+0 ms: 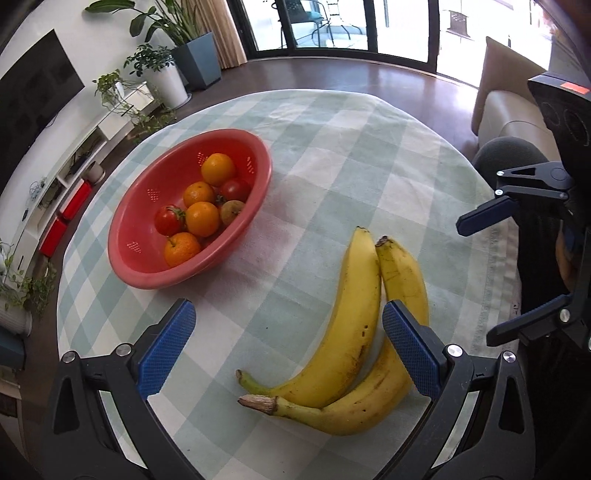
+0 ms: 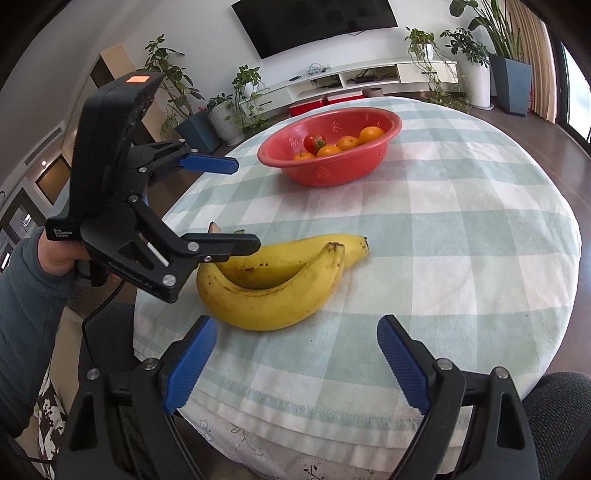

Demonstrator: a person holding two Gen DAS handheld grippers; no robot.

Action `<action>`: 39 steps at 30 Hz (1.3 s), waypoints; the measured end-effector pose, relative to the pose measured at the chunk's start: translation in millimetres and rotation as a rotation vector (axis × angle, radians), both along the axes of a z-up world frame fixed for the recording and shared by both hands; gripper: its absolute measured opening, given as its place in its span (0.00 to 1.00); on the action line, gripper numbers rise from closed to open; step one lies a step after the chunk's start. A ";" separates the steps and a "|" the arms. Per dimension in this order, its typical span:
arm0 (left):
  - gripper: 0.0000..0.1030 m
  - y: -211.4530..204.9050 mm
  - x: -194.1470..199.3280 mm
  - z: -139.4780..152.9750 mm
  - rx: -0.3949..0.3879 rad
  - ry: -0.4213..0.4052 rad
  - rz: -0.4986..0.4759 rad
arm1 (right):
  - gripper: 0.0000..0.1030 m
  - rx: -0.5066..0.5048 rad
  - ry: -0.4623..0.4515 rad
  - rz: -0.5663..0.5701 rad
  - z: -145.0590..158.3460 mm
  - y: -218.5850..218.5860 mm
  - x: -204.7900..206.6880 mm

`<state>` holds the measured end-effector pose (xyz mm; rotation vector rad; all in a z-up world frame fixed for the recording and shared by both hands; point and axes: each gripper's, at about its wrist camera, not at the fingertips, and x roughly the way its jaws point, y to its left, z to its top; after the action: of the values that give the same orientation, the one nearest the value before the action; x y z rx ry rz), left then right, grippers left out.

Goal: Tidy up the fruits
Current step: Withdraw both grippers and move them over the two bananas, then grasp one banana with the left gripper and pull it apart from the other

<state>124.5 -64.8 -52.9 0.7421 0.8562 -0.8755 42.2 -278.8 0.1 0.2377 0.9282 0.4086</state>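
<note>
Two yellow bananas (image 1: 354, 332) lie side by side on the checked tablecloth (image 1: 332, 155); they also show in the right wrist view (image 2: 273, 280). A red colander bowl (image 1: 147, 221) holds several oranges (image 1: 201, 218) and tomatoes (image 1: 168, 220); it stands farther back in the right wrist view (image 2: 325, 170). My left gripper (image 1: 286, 325) is open, its right finger above the bananas. In the right wrist view it (image 2: 236, 203) hovers over the bananas' stem ends. My right gripper (image 2: 295, 343) is open and empty, just short of the bananas near the table's front edge.
The round table's edge curves close on all sides. A dark chair (image 1: 509, 155) sits at the right of the table. Potted plants (image 1: 173, 74), a TV (image 2: 314, 22) and a white low cabinet (image 2: 369, 77) stand beyond.
</note>
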 end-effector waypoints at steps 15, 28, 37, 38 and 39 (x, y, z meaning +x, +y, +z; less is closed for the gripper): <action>0.76 -21.9 0.3 -22.4 0.152 0.066 -0.084 | 0.88 0.031 0.035 0.010 -8.5 1.7 -1.9; 0.75 -26.7 -4.0 -35.5 0.224 0.082 -0.110 | 0.88 0.048 0.043 0.013 -11.6 1.8 -3.1; 0.55 -32.4 -1.1 -40.8 0.222 0.170 -0.119 | 0.88 0.052 0.048 0.012 -13.8 2.7 -2.5; 0.51 -33.7 -2.5 -41.1 0.226 0.172 -0.125 | 0.88 0.053 0.049 0.012 -13.9 2.8 -2.3; 0.51 -35.1 -4.1 -41.6 0.233 0.169 -0.124 | 0.88 0.054 0.049 0.012 -14.2 2.9 -2.5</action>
<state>120.5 -99.9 -94.5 0.9415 1.0842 -0.9687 39.7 -275.9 -14.1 0.2924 0.9678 0.4406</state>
